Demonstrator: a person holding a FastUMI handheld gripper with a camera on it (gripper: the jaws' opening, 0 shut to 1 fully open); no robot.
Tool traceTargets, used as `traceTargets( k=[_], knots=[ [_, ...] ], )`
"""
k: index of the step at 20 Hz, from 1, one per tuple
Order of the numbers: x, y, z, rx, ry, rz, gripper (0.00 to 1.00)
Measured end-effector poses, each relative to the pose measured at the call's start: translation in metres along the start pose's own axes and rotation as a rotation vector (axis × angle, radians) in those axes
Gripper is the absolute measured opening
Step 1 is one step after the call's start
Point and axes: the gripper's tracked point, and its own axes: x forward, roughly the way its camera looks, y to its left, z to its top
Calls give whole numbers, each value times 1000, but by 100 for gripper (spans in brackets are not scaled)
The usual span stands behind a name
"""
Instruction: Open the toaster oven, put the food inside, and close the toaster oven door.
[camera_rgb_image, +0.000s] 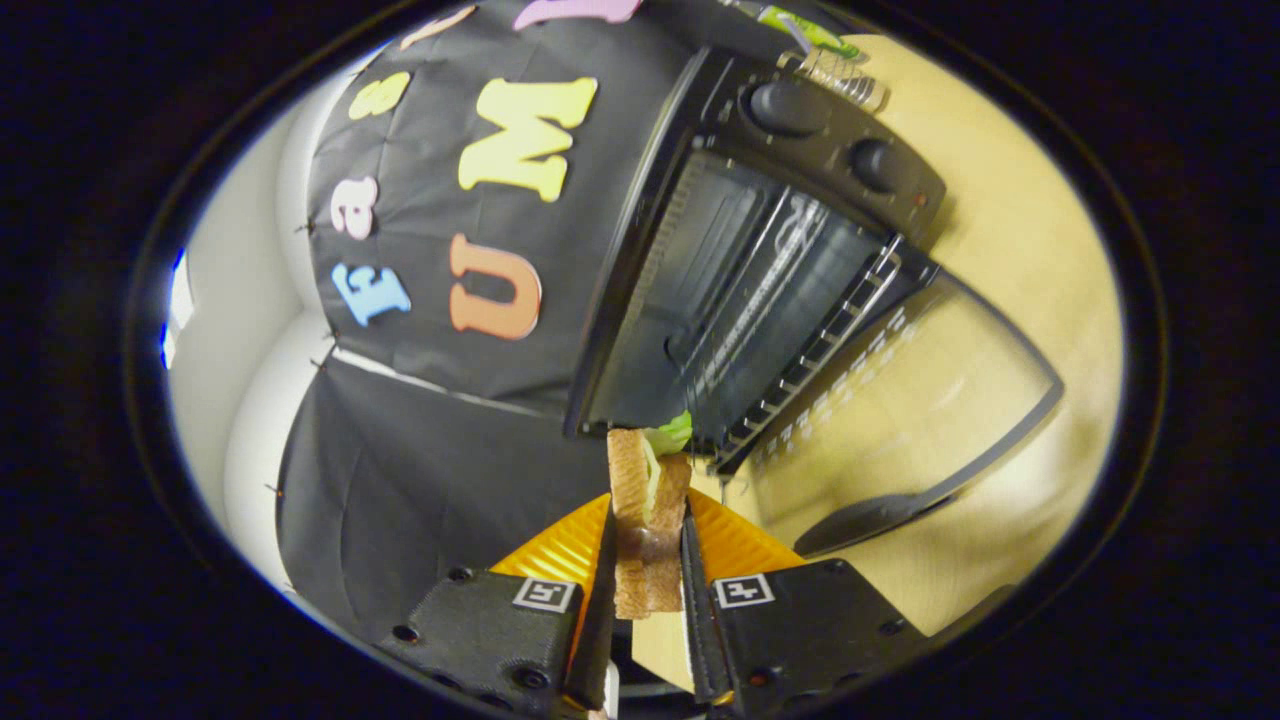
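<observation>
Your gripper (648, 560) is clamped on the sandwich (645, 520), both fingers pressing its bread faces, just short of the open toaster oven (760, 290). Likely soft and light; keep the squeeze gentle. The door (900, 420) lies flat; clear the rack (810, 360) edge going in

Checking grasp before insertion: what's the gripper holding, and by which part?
The sandwich, edge-on between the gripper fingers, pinched on its bread faces around mid-height.
</observation>
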Motion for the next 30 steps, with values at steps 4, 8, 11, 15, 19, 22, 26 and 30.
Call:
traceTargets(
  k=[4, 8, 11, 15, 19, 22, 26, 30],
  knots=[
    [-8, 4, 53, 82, -268, 66, 38],
    [6, -10, 62, 45, -348, -6, 40],
    [26, -13, 71, 50, -392, -23, 41],
    [57, -24, 76, 53, -400, -52, 42],
    [78, -31, 101, 37, -449, -68, 41],
    [85, -40, 111, -38, -480, -115, 41],
    [92, -49, 109, -228, -455, -235, 45],
    [94, -57, 109, -491, -408, -379, 57]
  ],
)
